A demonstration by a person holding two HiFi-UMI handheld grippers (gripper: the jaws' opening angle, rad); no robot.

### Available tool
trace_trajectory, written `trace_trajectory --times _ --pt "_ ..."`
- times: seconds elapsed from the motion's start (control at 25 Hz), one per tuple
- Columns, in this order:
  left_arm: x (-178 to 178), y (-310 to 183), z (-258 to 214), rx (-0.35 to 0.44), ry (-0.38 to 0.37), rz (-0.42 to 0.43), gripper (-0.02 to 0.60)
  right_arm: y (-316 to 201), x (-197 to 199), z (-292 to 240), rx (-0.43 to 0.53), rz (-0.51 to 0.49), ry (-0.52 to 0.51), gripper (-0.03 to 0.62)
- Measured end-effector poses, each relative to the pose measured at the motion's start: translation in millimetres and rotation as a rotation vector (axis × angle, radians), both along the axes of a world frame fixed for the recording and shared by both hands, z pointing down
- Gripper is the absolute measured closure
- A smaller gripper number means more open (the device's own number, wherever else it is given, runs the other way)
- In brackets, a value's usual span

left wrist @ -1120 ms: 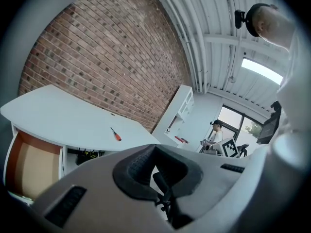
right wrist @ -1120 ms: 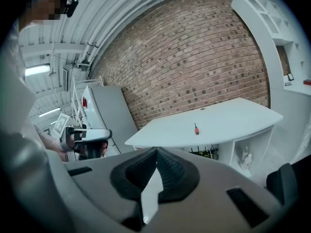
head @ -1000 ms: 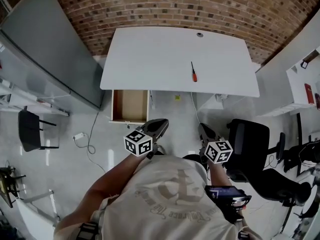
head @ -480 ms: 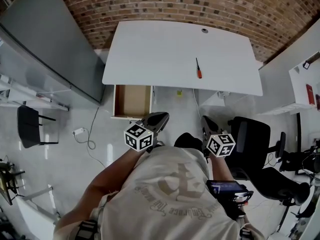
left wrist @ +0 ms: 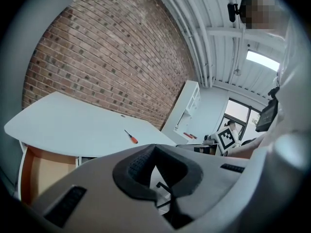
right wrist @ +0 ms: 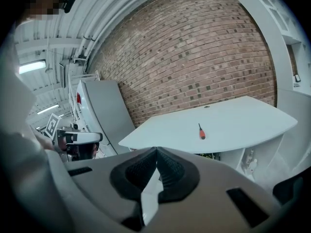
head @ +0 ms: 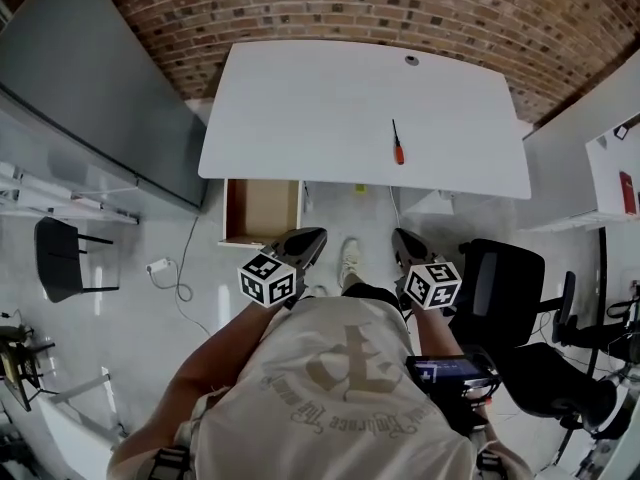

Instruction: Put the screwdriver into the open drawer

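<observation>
The screwdriver (head: 397, 146) lies on the desk (head: 300, 98), near the front edge and right of the middle. Its orange handle points toward that edge and its tip toward the brick wall (head: 350, 8). The drawer (head: 262, 211) stands pulled out under the desk's front left corner, its wooden bottom showing. The 2 grippers are side by side over the floor (head: 200, 298) in front of the desk, well apart from the screwdriver. The left gripper (head: 310, 236) has its jaws closed together with nothing between them. The right gripper (head: 403, 238) is likewise closed and empty.
</observation>
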State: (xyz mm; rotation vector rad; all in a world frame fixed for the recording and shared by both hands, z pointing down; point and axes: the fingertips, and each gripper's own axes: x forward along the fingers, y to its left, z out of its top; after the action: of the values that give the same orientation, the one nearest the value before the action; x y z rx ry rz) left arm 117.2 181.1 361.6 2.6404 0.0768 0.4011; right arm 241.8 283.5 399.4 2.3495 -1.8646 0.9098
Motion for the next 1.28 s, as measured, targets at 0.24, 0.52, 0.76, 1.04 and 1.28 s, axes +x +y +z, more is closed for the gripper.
trace_trajectory --times 0.24,0.52,0.76,1.04,1.28 --pt "40 -26 -2 0.009 0.001 -0.017 0.563 -28 46 7 -0.022 -0.005 -0.001 0.571" --pt "78 -52 3 -0.002 -0.023 -0.030 0.563 -57 90 18 -0.069 -0.014 0.009 0.571" --pt "107 -66 10 -0.014 -0.043 -0.037 0.563 -68 119 30 -0.093 -0.009 -0.010 0.571" --pt "125 -79 21 -0.023 -0.075 -0.061 0.563 -83 143 46 -0.103 -0.021 -0.057 0.571" --pt "136 -86 29 -0.034 -0.090 -0.093 0.563 -100 161 62 -0.137 -0.056 -0.081 0.571"
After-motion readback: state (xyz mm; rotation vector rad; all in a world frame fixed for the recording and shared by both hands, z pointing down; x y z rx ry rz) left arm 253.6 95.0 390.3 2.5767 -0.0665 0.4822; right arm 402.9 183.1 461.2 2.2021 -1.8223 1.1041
